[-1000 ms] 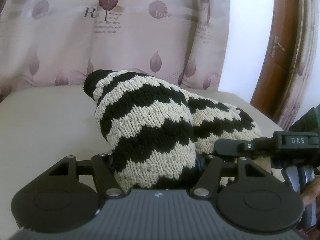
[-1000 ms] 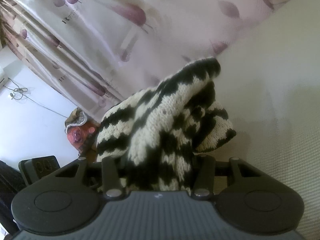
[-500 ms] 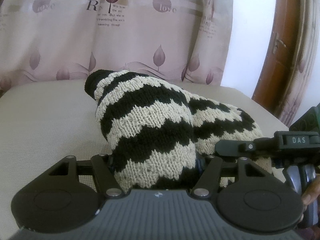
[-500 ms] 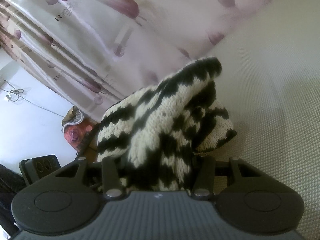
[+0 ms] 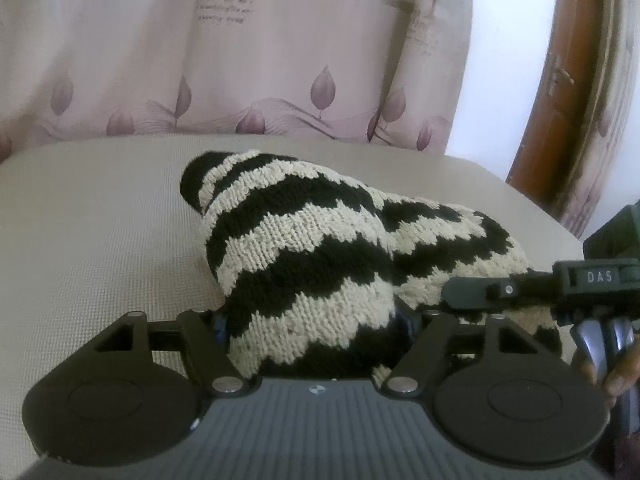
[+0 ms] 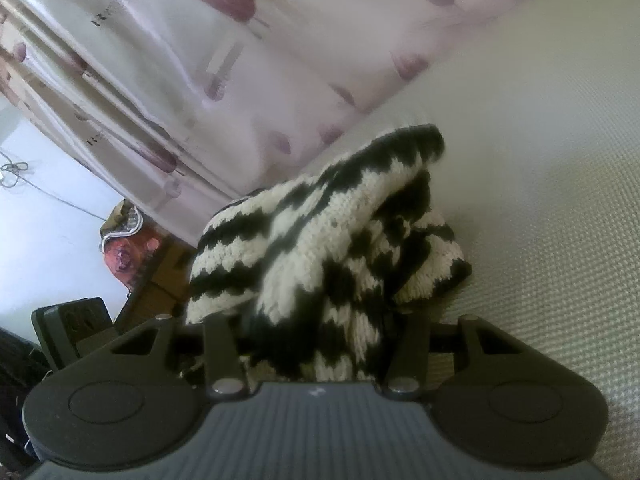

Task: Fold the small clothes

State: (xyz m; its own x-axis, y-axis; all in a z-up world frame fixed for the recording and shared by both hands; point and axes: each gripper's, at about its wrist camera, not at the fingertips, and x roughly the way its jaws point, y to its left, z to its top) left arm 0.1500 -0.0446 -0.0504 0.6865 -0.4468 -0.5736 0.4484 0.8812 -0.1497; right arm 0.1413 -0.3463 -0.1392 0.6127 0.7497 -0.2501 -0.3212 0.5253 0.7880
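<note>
A small knitted garment with black and cream zigzag stripes (image 5: 320,256) is bunched up over a cream textured surface (image 5: 92,240). My left gripper (image 5: 316,332) is shut on its near edge; the knit covers the fingertips. My right gripper (image 6: 320,336) is shut on another part of the same garment (image 6: 332,240), fingertips hidden too. The right gripper also shows at the right of the left wrist view (image 5: 532,292), touching the garment, with a hand on its handle.
A pink curtain with leaf prints (image 5: 240,60) hangs behind the surface. A brown wooden door frame (image 5: 560,92) stands at the right. In the right wrist view, a black power strip (image 6: 76,320) and a reddish bundle (image 6: 128,256) lie beyond the surface's left edge.
Both grippers have come down and forward with the garment. More of the cream surface shows, and the garment's far end now sits lower against it. Both grips are unchanged.
</note>
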